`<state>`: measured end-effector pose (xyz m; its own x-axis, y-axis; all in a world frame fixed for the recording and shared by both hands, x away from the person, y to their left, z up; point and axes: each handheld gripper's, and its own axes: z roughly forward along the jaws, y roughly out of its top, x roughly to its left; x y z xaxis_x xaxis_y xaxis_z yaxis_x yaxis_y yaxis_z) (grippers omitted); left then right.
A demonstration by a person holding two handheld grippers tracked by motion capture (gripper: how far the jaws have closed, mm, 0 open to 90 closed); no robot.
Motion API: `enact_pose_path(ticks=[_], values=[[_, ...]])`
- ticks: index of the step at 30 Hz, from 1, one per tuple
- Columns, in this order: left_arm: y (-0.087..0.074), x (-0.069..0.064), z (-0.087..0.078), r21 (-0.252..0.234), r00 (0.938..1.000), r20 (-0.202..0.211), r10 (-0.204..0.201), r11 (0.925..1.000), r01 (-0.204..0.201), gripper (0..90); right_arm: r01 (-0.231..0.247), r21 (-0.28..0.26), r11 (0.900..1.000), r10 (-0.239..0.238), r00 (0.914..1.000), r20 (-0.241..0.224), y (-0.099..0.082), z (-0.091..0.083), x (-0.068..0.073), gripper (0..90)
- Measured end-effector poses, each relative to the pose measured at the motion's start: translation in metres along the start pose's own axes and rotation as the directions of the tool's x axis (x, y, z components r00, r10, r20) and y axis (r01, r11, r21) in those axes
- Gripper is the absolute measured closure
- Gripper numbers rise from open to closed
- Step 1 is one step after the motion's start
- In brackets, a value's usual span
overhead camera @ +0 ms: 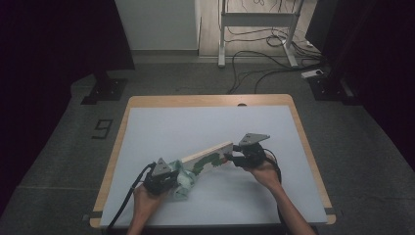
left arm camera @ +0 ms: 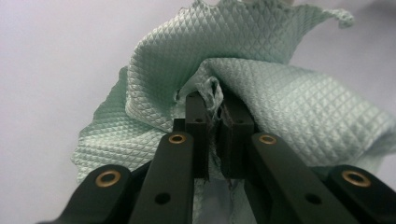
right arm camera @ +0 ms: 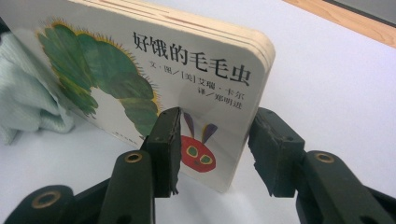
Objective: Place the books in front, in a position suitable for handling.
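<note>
A board book (overhead camera: 205, 155) with a green caterpillar on its white cover (right arm camera: 140, 56) stands on its long edge across the middle of the white mat (overhead camera: 205, 122). My right gripper (overhead camera: 230, 159) holds its right end, one jaw on the cover and the other behind the spine (right arm camera: 217, 140). A pale green quilted cloth (overhead camera: 185, 182) lies bunched at the book's left end (right arm camera: 23, 102). My left gripper (overhead camera: 170, 183) is shut on a fold of this cloth (left arm camera: 280, 107), with fabric pinched between its pads (left arm camera: 215, 112). Both hands come in from the near edge.
The mat covers a wooden table (overhead camera: 210, 100) whose rim shows on all sides. On the floor behind stand a white desk frame (overhead camera: 257, 19) with loose cables (overhead camera: 254, 61) and two black stand bases (overhead camera: 105, 90). A dark marker (overhead camera: 103, 128) lies left of the table.
</note>
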<state>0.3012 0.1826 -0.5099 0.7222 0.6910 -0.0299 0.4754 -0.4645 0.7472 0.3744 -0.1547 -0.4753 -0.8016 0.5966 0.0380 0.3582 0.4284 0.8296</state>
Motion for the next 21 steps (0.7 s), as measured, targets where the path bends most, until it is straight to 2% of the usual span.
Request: enact_pose_path(ticks=[6, 11, 21], values=[[-0.008, -0.001, 0.007, 0.005, 0.9999, 0.004, -0.012, 0.9999, 0.012, 83.5, 0.0, -0.002, 1.0, 0.0, 1.0, 0.0, 0.0, 0.0, 0.0, 53.5], [-0.006, 0.0, 0.005, 0.008, 1.0, 0.003, -0.008, 0.9999, 0.008, 83.6, 0.002, -0.001, 1.0, -0.002, 1.0, 0.005, 0.0, 0.0, 0.001, 53.5], [0.026, 0.0, -0.026, -0.054, 0.9993, -0.019, 0.033, 0.9979, -0.034, 83.6, 0.005, 0.002, 1.0, -0.005, 0.9999, 0.009, 0.0, 0.0, 0.002, 53.5]])
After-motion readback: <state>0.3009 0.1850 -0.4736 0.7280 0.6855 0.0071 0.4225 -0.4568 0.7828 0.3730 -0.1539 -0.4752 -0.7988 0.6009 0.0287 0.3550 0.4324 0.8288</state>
